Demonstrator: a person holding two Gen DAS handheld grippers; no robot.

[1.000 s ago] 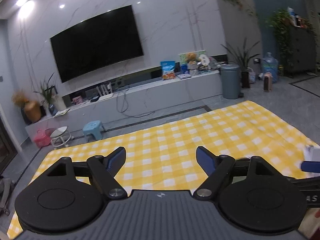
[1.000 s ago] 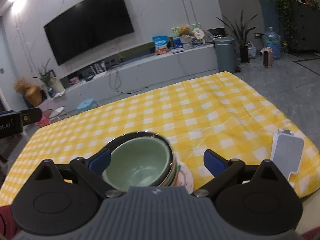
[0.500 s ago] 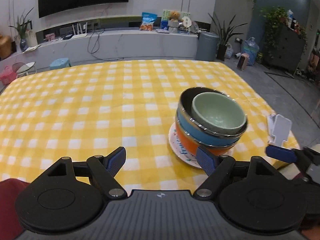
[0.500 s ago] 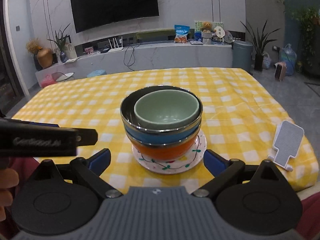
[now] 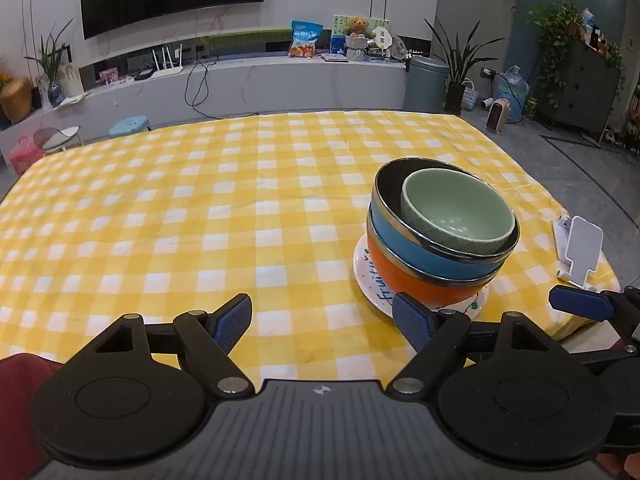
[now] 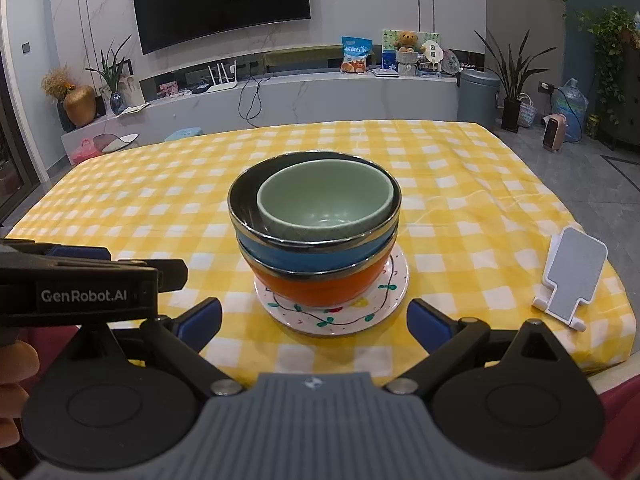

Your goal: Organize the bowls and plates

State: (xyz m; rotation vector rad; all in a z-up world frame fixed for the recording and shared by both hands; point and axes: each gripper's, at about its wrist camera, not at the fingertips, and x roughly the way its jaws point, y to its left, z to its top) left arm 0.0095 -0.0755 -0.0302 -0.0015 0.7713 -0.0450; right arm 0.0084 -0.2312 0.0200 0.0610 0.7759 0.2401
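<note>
A green bowl (image 6: 324, 204) sits nested in a blue bowl (image 6: 312, 256), which sits in an orange bowl (image 6: 316, 288), all on a white patterned plate (image 6: 332, 320) on the yellow checked tablecloth (image 6: 160, 208). The stack also shows in the left wrist view (image 5: 440, 240), to the right. My right gripper (image 6: 316, 322) is open and empty, just short of the plate at the table's near edge. My left gripper (image 5: 322, 318) is open and empty, left of the stack, its right finger (image 5: 412, 320) close to the plate's rim.
A white phone stand (image 6: 570, 276) stands at the table's right edge, also in the left wrist view (image 5: 580, 248). Beyond the table are a TV wall, a low shelf (image 6: 320, 92) with clutter, a grey bin (image 6: 478, 96) and plants.
Both grippers have drawn back and tilted down from the room view, so the bowl stack is now fully in front of them. Both stay open. The stack has not moved.
</note>
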